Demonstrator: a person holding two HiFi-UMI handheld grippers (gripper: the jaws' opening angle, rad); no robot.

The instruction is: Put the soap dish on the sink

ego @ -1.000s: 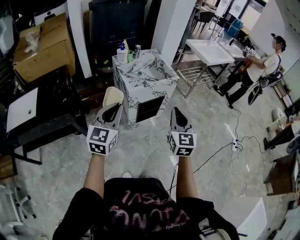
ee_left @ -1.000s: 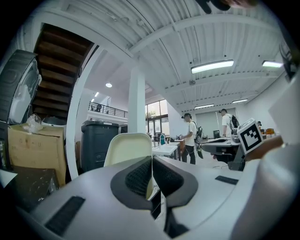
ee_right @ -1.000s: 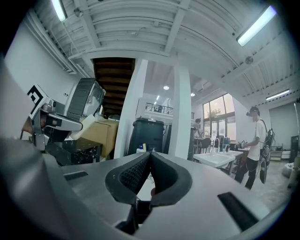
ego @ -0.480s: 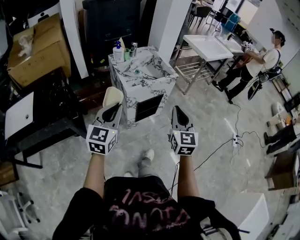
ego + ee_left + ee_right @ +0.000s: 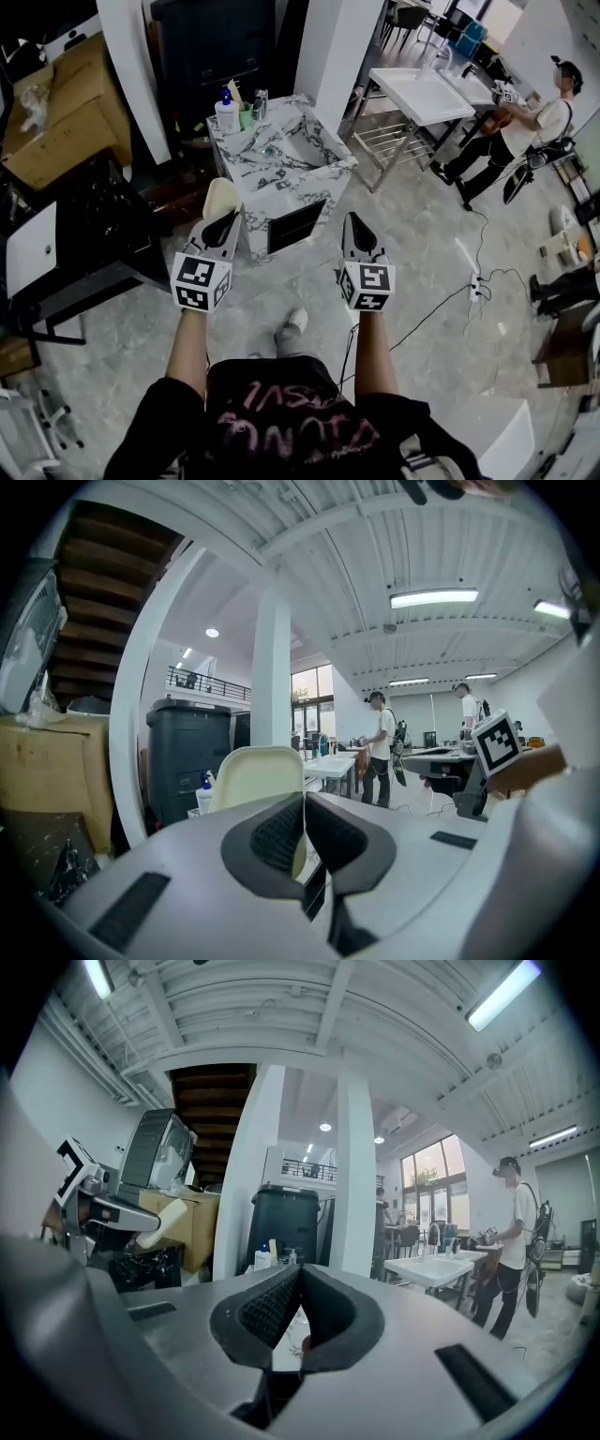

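Marbled sink (image 5: 298, 150) is standing on the floor ahead, apart from both grippers. Left gripper (image 5: 226, 223) is clenching the cream soap dish (image 5: 222, 198) (upright, short of the sink). Right gripper (image 5: 354, 229) is hovering alongside, jaws pressed together on nothing.

A cardboard box (image 5: 58, 108) sits left of a dark bin (image 5: 214, 42).

One left tool (image 5: 226, 221), one right tool (image 5: 353, 226), one soap dish (image 5: 221, 196), one sink (image 5: 323, 174), one bottle (image 5: 225, 112), seemingly two bystanders (image 5: 550, 117).
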